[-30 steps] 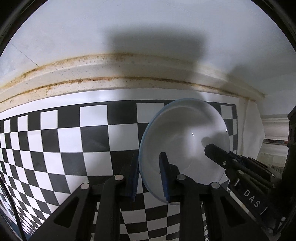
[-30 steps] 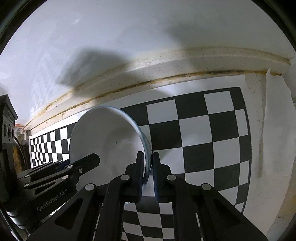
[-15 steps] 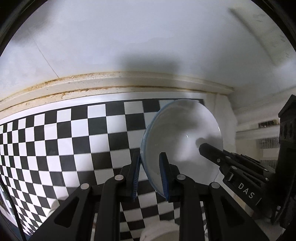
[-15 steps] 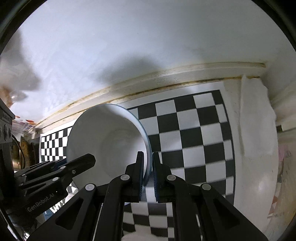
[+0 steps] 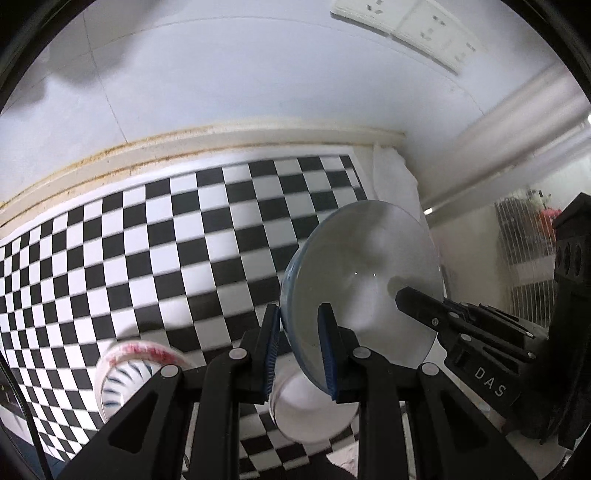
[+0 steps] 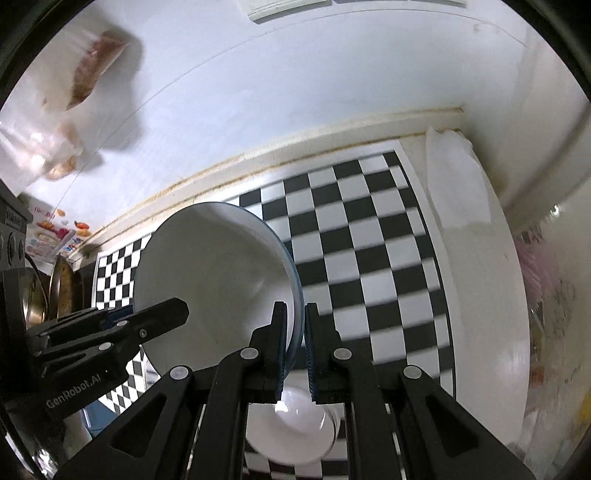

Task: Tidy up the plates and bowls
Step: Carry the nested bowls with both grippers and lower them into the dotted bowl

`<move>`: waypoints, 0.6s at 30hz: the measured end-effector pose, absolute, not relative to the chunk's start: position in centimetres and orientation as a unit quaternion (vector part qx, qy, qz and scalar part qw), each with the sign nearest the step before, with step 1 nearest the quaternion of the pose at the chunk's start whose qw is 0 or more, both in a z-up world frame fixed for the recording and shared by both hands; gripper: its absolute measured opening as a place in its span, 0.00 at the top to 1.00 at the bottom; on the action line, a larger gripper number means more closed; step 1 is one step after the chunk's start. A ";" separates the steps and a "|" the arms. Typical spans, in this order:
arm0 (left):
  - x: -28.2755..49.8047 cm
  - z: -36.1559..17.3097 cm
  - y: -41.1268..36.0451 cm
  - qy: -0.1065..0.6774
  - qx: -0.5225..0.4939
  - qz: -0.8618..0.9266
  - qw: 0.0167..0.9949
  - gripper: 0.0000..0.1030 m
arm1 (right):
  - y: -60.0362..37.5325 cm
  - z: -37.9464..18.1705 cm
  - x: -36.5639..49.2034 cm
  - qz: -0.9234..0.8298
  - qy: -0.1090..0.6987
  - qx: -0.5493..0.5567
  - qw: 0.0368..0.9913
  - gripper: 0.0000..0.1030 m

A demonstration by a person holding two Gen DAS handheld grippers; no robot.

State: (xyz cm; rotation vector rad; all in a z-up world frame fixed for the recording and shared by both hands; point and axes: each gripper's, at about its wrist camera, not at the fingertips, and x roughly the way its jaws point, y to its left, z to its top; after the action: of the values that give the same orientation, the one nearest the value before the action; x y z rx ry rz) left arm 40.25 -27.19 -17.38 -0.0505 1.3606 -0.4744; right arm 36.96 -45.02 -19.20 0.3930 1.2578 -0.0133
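Grippers: two — left gripper [image 5: 299,343], right gripper [image 6: 295,347]
Blue-rimmed bowl [image 5: 362,280]: one
Plain white bowl [image 6: 291,432]: one, near
Red-rimmed patterned bowl [image 5: 125,373]: one, near left
Checkered mat [image 5: 147,251]: one
Wall socket plates [image 5: 410,22]: at least two, far right

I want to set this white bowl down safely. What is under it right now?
Below the held white bowl sits a smaller white bowl on the checkered mat. Beside it stands a red-rimmed bowl. The gripper fingers cover part of the mat underneath.
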 end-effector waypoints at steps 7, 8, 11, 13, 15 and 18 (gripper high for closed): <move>35.5 -19.1 -26.6 0.640 -0.017 -0.223 0.735 0.82 | -44.1 -20.9 31.2 -0.012 0.603 0.192 0.775 0.90; 35.1 -19.3 -26.6 0.642 -0.016 -0.223 0.734 0.82 | -43.9 -21.5 30.3 -0.013 0.607 0.194 0.771 0.90; 33.7 -20.8 -26.3 0.656 -0.016 -0.220 0.722 0.82 | -43.5 -23.1 28.6 -0.014 0.618 0.199 0.761 0.90; 33.0 -21.6 -26.2 0.663 -0.015 -0.217 0.716 0.82 | -43.2 -24.0 27.8 -0.014 0.624 0.198 0.756 0.90; 32.4 -22.5 -26.3 0.670 -0.011 -0.215 0.711 0.82 | -43.0 -24.9 27.0 -0.014 0.630 0.199 0.751 0.90; 32.0 -23.4 -26.4 0.675 -0.007 -0.211 0.707 0.82 | -42.7 -25.9 26.1 -0.015 0.636 0.197 0.746 0.89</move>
State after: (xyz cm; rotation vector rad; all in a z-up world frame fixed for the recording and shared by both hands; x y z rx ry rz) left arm 31.96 -26.43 -23.44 -0.0148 1.4992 -0.4690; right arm 26.09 -42.74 -25.90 0.4316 1.3933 -0.0321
